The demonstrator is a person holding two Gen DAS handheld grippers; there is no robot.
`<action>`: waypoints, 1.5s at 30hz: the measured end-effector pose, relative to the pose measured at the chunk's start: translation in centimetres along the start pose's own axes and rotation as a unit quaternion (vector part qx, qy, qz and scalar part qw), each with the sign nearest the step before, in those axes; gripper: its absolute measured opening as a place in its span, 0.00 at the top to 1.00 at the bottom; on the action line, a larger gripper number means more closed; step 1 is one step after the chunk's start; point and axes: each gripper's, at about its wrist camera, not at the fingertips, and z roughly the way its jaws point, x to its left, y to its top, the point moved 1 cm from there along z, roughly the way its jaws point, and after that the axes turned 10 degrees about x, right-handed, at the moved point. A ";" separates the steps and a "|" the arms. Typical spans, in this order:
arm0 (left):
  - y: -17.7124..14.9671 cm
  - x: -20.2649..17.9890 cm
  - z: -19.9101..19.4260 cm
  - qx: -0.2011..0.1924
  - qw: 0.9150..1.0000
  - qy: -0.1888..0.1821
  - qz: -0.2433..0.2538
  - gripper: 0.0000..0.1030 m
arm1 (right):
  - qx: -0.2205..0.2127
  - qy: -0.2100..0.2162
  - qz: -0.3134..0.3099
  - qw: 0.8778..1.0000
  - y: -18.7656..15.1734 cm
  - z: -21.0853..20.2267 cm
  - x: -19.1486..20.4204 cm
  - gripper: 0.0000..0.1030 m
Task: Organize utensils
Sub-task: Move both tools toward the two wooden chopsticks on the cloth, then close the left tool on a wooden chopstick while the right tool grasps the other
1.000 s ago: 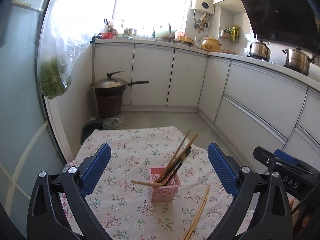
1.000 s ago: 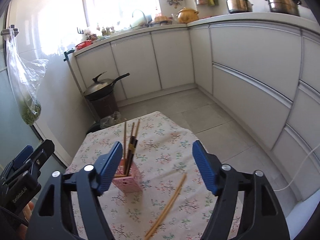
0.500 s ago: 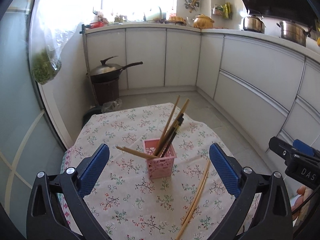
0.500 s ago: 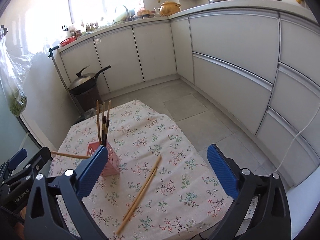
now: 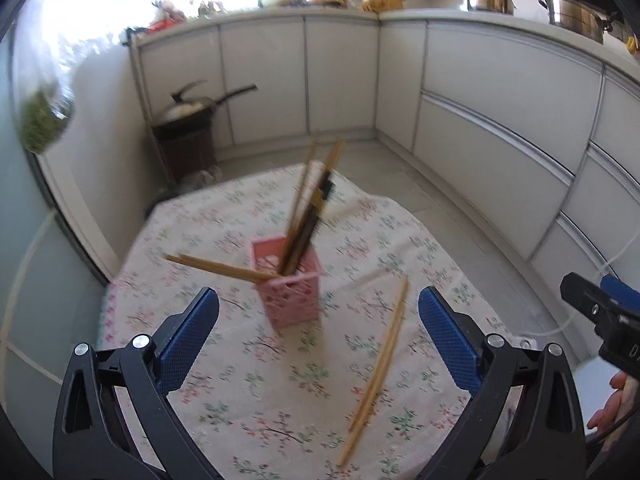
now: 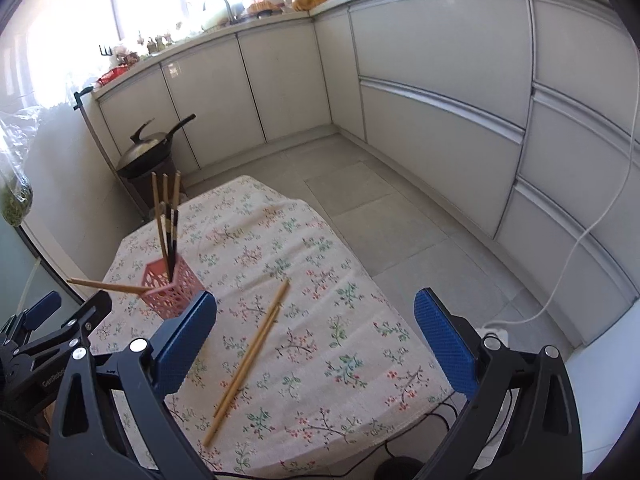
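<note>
1. While both grippers hang over the floral-cloth desk (image 6: 328, 344), nothing is held: left gripper (image 5: 318, 340) jaws spread wide, empty.
2. Right gripper (image 6: 314, 334) jaws have just been opening and now stand fully apart, nothing between them.
3. Pink holder (image 5: 289, 286) stands upright near the desk's middle, several chopsticks (image 5: 310, 208) leaning in it, tips up.
4. One light chopstick (image 5: 220, 268) lies across the holder's rim, sticking out sideways to the left.
5. Loose chopstick pair (image 6: 250, 354) lies flat on the cloth, just right of the holder, side by side.
6. Left-wrist view blurred; the person's fingers (image 5: 612, 404) show at its right edge behind the right gripper.
</note>
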 end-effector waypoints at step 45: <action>3.1 -5.8 21.5 0.213 0.973 -0.035 0.083 0.93 | 0.242 0.018 0.105 0.964 -2.2 11.7 -5.6 0.06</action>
